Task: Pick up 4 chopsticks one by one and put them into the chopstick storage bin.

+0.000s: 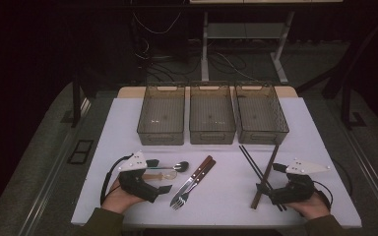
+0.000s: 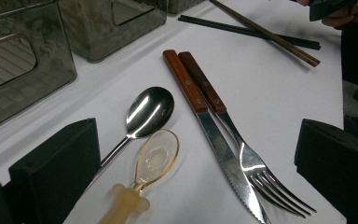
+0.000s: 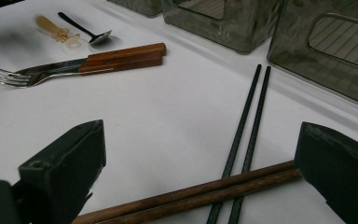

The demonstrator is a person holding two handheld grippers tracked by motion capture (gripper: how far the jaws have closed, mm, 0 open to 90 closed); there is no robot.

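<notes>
The left gripper (image 1: 158, 178) rests low over the white table (image 1: 226, 191) with its jaws spread wide and nothing between the pads. Just ahead of its jaws lie two spoons side by side — a metal spoon (image 2: 149, 112) and, right next to it, a clear amber spoon (image 2: 156, 158) with a pale handle. The metal spoon's handle runs back beside the left jaw; whether it touches the jaw I cannot tell. Further over toward the right jaw, a knife (image 2: 205, 126) and a fork (image 2: 242, 154) with reddish wooden handles lie pressed together, tines and blade tip pointing back at the gripper.

The right gripper (image 1: 270, 184) also stands wide open, holding nothing. Between its jaws a pair of brown chopsticks (image 3: 191, 196) lies crosswise, passing over a pair of black chopsticks (image 3: 244, 135) that runs straight ahead from the gripper. The brown pair reaches close to the right jaw — contact is unclear.

Beyond both grippers, three smoky see-through bins (image 1: 211, 118) stand in a row, touching one another.
</notes>
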